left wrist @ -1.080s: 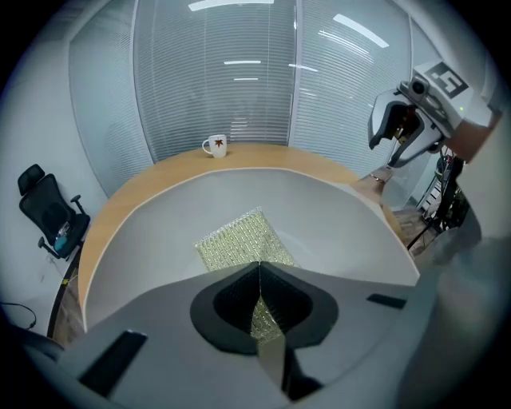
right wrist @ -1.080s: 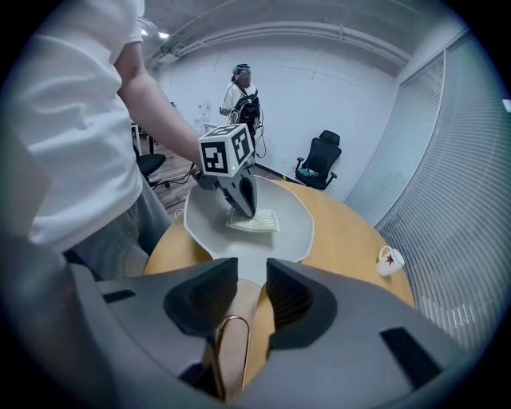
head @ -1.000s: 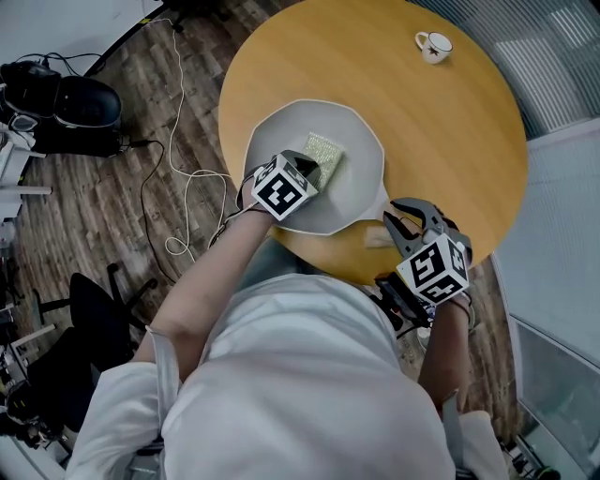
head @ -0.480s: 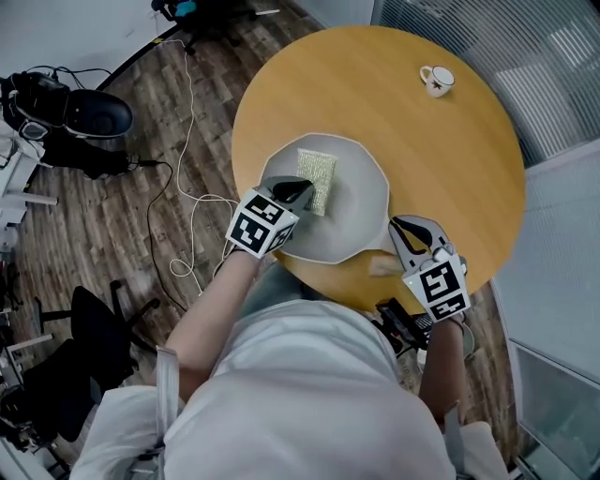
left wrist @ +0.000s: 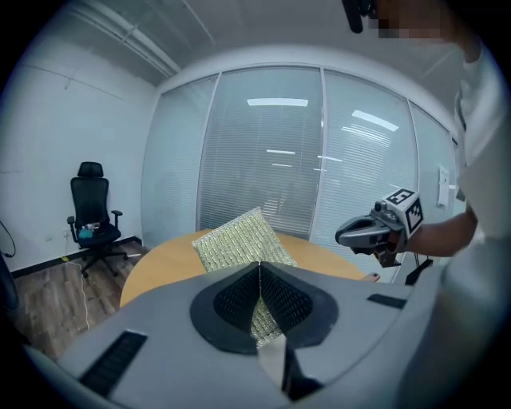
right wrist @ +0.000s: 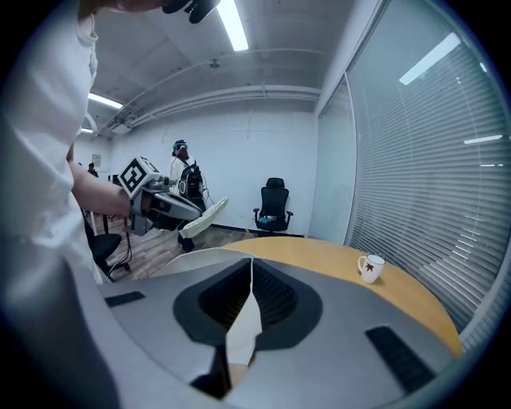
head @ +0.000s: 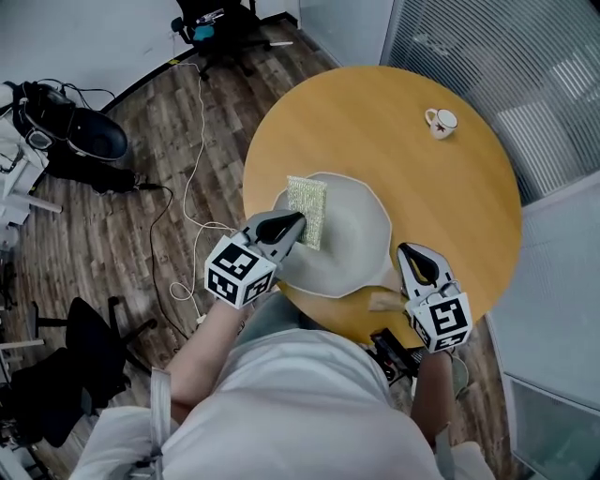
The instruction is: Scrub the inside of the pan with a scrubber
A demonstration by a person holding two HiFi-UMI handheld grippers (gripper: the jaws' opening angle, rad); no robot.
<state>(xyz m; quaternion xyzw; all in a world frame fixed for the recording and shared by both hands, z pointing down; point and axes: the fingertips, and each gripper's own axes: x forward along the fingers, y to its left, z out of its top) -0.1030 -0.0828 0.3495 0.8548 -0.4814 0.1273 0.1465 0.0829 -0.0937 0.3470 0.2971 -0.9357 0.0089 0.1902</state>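
Note:
A pale grey pan (head: 342, 239) sits over the near side of the round wooden table (head: 450, 206). Its light wooden handle (head: 382, 300) points toward me. My right gripper (head: 412, 253) has just closed and is shut on that handle, which shows as a cream strip (right wrist: 238, 329) between its jaws. The pan rim (right wrist: 196, 257) lies beyond them. My left gripper (head: 292, 223) is shut on a yellow-green scrubber (head: 307, 208), held on edge over the pan's left side. In the left gripper view the scrubber (left wrist: 235, 240) sticks up past the shut jaws, and the right gripper (left wrist: 374, 232) shows beyond.
A small white cup (head: 439, 121) stands at the table's far right, and shows as the cup (right wrist: 370, 268) in the right gripper view. A white cable (head: 192, 187) trails over the wooden floor at left. An office chair (head: 216, 23) and dark bags (head: 70, 127) stand farther off. Glass walls with blinds run at right.
The left gripper has lifted the scrubber from the pan's bottom and drawn back to the left. The right gripper's open jaws have shut on the handle. Both hands rose.

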